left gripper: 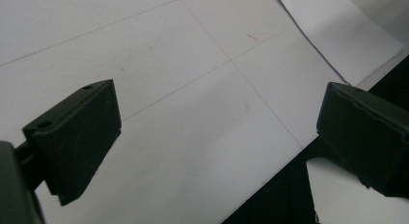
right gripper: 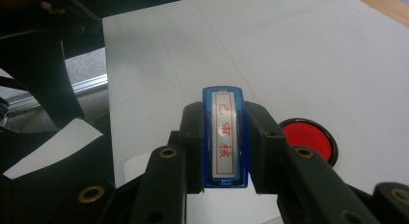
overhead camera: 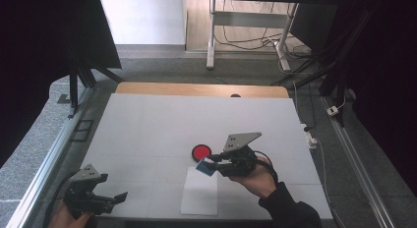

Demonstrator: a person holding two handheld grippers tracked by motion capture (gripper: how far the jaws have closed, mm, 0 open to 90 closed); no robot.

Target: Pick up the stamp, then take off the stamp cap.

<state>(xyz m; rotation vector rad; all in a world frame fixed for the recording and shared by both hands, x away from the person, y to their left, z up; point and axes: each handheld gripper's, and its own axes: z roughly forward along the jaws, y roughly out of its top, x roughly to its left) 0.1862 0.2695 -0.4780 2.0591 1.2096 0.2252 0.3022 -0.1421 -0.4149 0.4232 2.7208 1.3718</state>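
— Closest to the lens, what has the right claw (right gripper: 224, 151) got?
— Its jaws are clamped on a blue stamp (right gripper: 224, 137), one on each long side. The white label with red characters faces the camera in the right gripper view.
— Where is the stamp over the tabletop (overhead camera: 147, 125)?
— Held up off it, above the far end of a white sheet of paper (overhead camera: 200, 191), with the red ink pad (overhead camera: 200, 151) just beyond it on the tabletop.
— And the left claw (overhead camera: 110, 198)?
— Wide open with nothing between its jaws, near the tabletop's front left corner, well apart from the stamp. The left gripper view looks down on bare white surface and a corner of the paper.
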